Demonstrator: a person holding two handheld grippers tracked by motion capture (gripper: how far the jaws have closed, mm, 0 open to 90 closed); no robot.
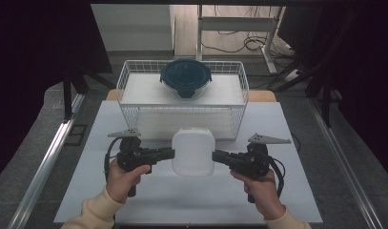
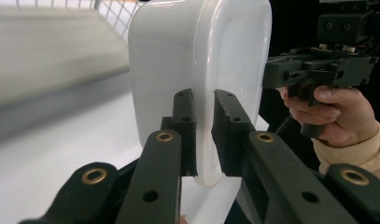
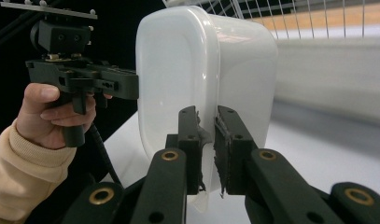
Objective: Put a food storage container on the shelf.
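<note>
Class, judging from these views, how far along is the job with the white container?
Done: the left tool and right tool each clamp an opposite rim of the white container. In hand: it hangs between them. Left, probably: setting it in the wire basket beside the dark-lidded bowl.

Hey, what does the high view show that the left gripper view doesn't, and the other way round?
High view: a round container with a dark lid sitting in the white wire basket, and both claws at opposite sides of the white container; the left claw grips from the left, the right claw from the right. Left gripper view: up close, its pads pinch the container's protruding rim. Both: the white container, the basket wire and the white table.
</note>
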